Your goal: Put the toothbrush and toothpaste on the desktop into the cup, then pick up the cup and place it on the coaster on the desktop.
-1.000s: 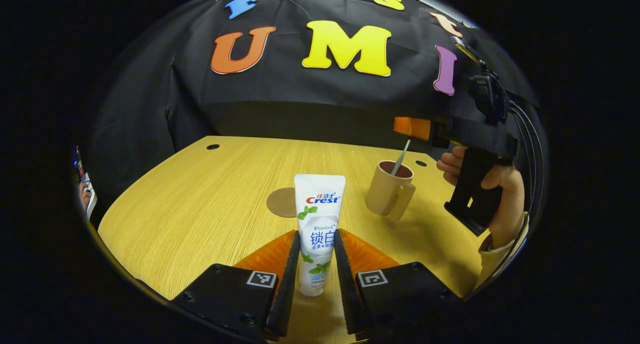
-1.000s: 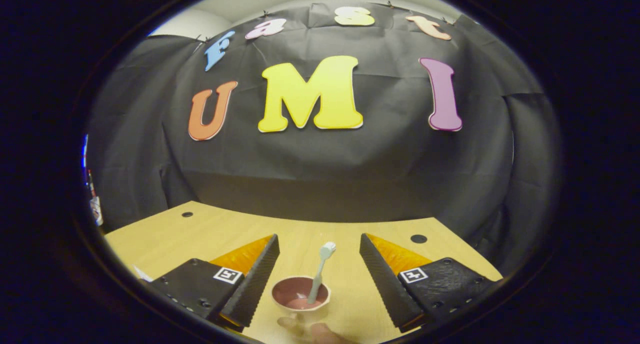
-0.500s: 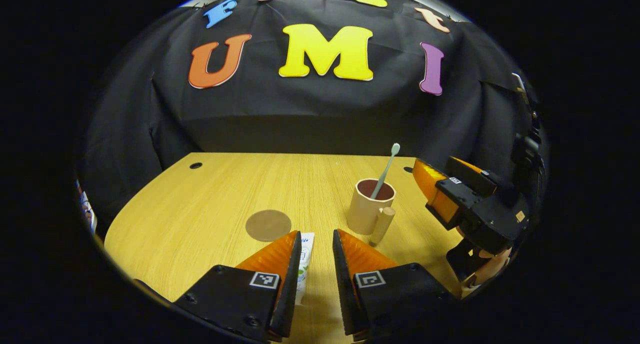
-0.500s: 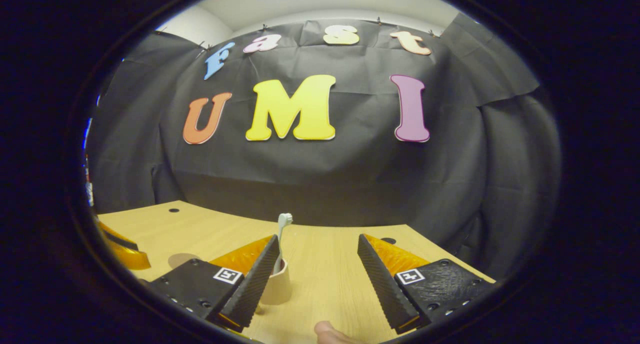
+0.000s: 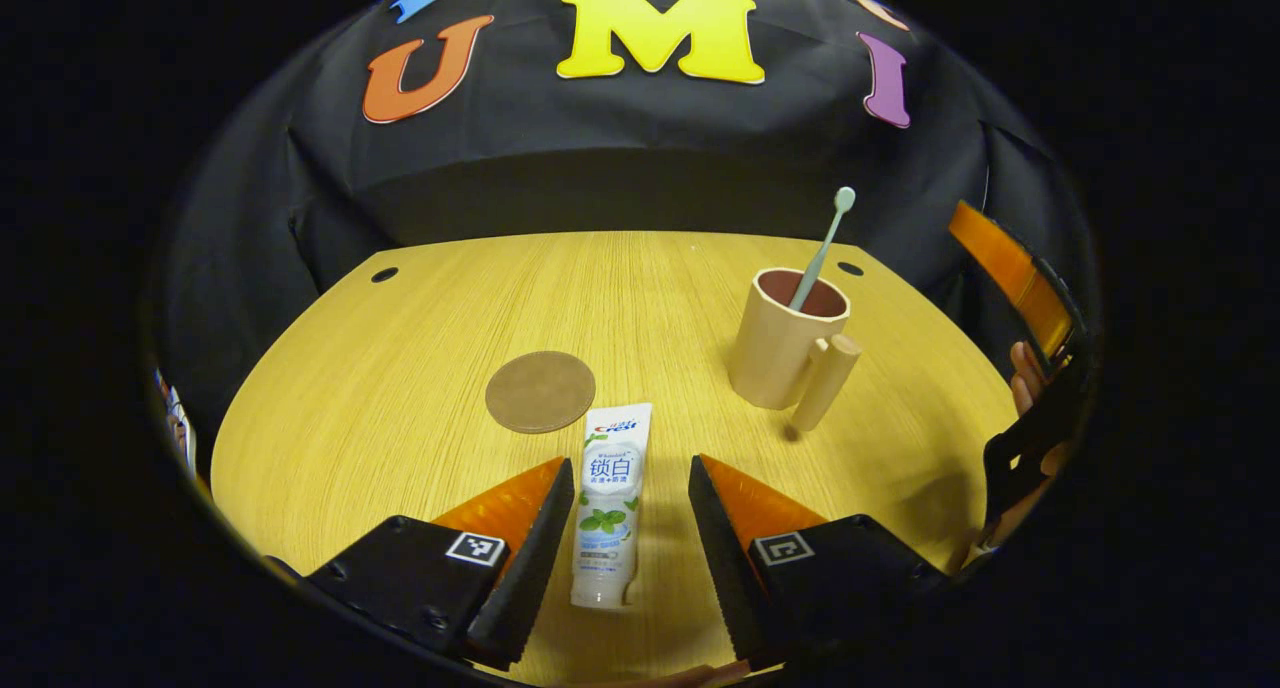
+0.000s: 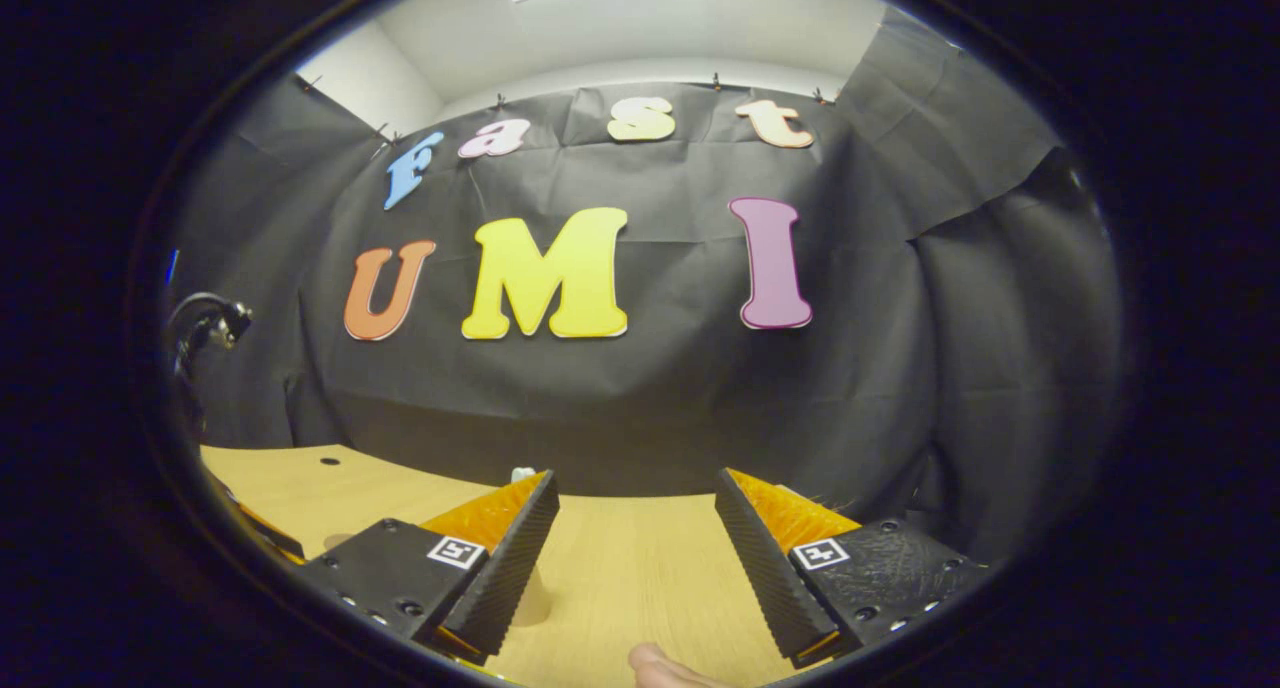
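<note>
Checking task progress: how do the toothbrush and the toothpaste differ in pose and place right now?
The toothbrush stands leaning inside the cup, head up; the toothpaste lies flat on the desktop. The toothbrush is thin and pale; the toothpaste is a wide white tube lying between the open left hand-held gripper fingers, ungripped.

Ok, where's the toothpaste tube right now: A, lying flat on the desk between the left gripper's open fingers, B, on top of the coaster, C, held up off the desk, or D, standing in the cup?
A: in the left gripper view the toothpaste tube lies flat on the desk between the open fingers of the left gripper, just short of the coaster.
</note>
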{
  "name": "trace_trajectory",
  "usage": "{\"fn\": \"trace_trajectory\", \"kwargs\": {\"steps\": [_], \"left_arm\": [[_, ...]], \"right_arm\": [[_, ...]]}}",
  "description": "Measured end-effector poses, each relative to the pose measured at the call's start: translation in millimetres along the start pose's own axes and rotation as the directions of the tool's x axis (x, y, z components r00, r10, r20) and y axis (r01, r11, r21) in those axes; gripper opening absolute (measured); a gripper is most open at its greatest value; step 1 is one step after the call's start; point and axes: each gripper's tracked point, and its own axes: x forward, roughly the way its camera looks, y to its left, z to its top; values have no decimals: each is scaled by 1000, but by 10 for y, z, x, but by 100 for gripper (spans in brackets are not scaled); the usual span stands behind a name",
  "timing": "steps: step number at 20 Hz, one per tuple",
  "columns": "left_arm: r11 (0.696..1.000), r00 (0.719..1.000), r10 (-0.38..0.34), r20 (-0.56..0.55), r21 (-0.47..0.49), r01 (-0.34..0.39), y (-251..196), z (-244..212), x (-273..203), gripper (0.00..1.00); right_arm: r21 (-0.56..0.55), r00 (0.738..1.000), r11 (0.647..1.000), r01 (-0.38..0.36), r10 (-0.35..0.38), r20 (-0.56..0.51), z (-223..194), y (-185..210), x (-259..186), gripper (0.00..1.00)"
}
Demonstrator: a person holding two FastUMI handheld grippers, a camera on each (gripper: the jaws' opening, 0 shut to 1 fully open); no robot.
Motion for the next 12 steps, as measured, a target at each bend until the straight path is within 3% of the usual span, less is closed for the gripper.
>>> {"fn": "trace_trajectory", "kwargs": {"steps": [6,12], "left_arm": [[998,992,31,-119,48,-26,52,-291,181,75],[998,994,39,-101,61,-33,79,-229,311,75]], "right_arm": [[48,1000,999,6,-6,1,10,-126,-2,95],[94,1000,996,-4,4,0,17,-121,-12,96]]}}
